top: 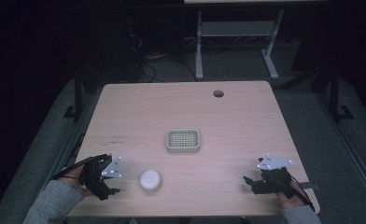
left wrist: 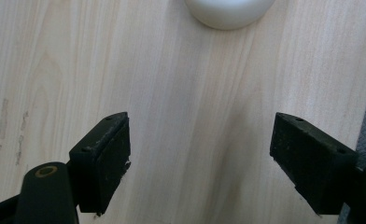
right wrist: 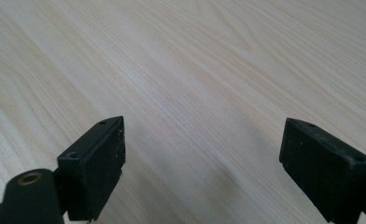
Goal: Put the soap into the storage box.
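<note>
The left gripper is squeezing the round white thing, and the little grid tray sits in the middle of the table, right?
Not quite. The left gripper is open and apart from the round white thing, as the left gripper view shows. The grid tray does sit mid-table.

the white round object (left wrist: 229,11) is cut off by the left gripper view's top edge.

The high view looks down on the whole table (top: 246,121) from above. Both gripper views sit very close, facing the same table's wood.
</note>
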`<state>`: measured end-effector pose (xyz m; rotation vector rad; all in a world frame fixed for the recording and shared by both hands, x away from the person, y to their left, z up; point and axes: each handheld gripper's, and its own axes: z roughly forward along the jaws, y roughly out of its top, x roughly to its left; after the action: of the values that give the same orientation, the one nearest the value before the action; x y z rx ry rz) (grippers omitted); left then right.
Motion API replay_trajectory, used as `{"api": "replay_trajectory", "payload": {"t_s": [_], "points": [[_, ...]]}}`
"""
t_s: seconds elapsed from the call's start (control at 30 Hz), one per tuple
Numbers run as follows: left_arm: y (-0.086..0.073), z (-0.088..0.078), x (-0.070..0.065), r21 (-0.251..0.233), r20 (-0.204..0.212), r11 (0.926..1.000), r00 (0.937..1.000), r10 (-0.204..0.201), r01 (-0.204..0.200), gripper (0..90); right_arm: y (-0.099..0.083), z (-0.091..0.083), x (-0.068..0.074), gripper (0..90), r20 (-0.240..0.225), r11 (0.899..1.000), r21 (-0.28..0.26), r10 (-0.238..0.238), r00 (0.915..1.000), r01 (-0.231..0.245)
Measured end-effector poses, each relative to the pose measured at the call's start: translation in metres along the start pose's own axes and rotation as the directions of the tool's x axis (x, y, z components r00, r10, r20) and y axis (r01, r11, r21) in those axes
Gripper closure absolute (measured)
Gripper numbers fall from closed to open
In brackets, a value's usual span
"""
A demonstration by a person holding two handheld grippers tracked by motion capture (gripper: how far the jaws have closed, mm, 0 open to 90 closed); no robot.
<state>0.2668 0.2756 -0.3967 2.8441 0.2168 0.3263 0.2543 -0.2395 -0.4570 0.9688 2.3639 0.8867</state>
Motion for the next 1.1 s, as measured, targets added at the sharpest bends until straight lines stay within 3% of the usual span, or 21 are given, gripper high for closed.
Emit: {"api": "replay_trajectory", "payload": {"t_s": [0.13, 0.27, 0.43, 0.73, 0.97, 1.1], "points": [[-0.001, -0.001, 0.002, -0.017, 0.004, 0.9998, 0.9999, -0.014, 0.014, 19.5, 0.000, -0.001, -0.001, 14.0, 0.002, 1.000, -0.007, 0.005, 1.0000, -0.005], [0.000, -0.002, 0.001, -0.016, -0.008, 0.9999, 1.0000, 0.004, -0.004, 19.6, 0.001, -0.001, 0.000, 14.0, 0.009, 1.000, 0.001, -0.020, 0.9998, 0.020], [0.001, -0.002, 0.000, -0.026, -0.001, 0.9997, 1.0000, 0.000, 0.000, 19.6, 0.002, -0.001, 0.001, 14.0, 0.004, 1.000, 0.002, -0.004, 1.0000, 0.004], [0.017, -0.005, 0.004, -0.003, 0.011, 0.9996, 0.9996, 0.028, -0.028, 18.8, 0.001, -0.003, 0.001, 14.0, 0.003, 1.000, -0.005, 0.004, 1.0000, -0.004], [0.030, -0.002, 0.010, 0.003, 0.041, 0.9997, 0.9989, 0.024, -0.024, 18.5, 0.002, -0.002, 0.002, 13.9, -0.001, 1.000, -0.006, -0.007, 1.0000, 0.007], [0.038, 0.002, 0.012, 0.006, 0.061, 0.9991, 0.9973, 0.041, -0.041, 18.5, 0.002, -0.002, 0.002, 13.9, -0.002, 1.000, -0.007, -0.007, 1.0000, 0.007]]}}
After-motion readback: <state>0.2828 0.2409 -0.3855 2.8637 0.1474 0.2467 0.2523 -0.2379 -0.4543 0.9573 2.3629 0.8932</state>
